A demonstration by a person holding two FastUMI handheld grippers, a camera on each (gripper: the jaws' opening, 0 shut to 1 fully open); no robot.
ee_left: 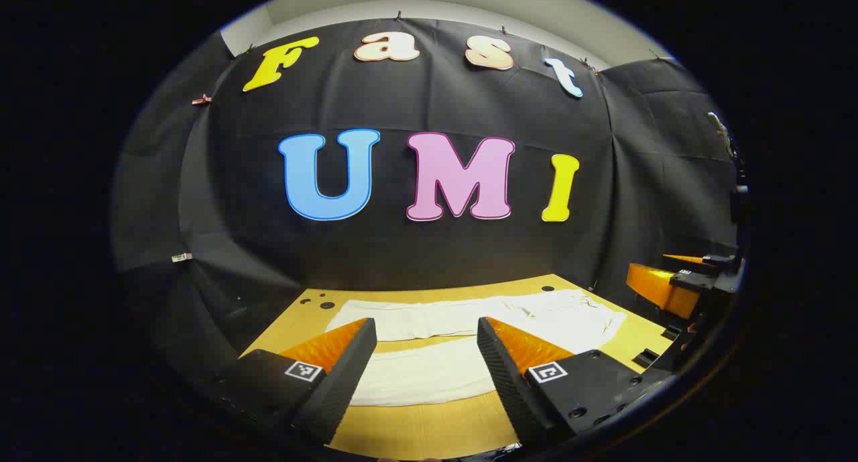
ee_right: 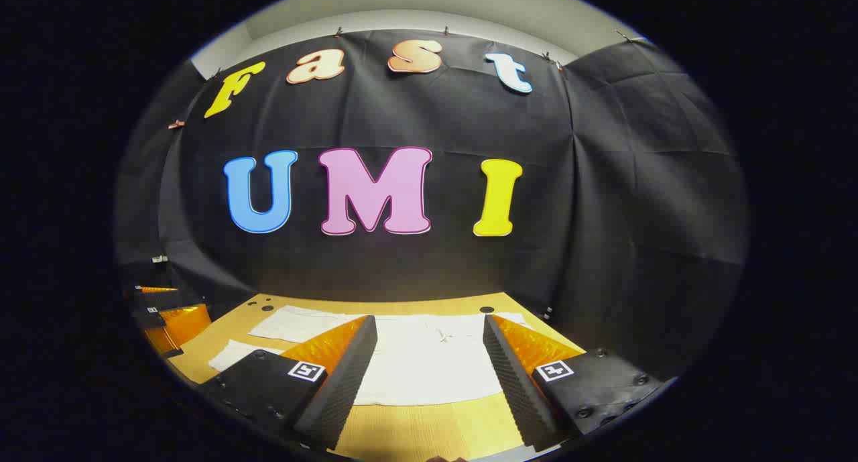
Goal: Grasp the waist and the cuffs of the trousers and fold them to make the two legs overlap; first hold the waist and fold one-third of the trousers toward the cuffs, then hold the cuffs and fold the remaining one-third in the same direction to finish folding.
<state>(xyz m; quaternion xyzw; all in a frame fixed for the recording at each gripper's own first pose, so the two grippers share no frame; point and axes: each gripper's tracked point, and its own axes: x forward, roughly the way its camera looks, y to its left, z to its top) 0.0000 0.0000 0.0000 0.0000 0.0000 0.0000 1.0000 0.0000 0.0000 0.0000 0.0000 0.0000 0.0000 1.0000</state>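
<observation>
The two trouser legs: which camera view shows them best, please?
The left gripper view: both legs of the white trousers lie parallel with a bare strip of table between. The right gripper view shows mainly the waist end, legs cut off at left.

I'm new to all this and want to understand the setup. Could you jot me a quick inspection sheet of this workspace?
Surface: wooden table with small dark holes near its far edge.
Job's things: white trousers spread flat, legs apart, not yet folded.
Clutter: nothing seen.
Claws: left claw open above the trousers' legs; right claw open above the wider end; neither touches the cloth.
Cables: nothing seen.
Surroundings: black cloth wall behind the table.
</observation>
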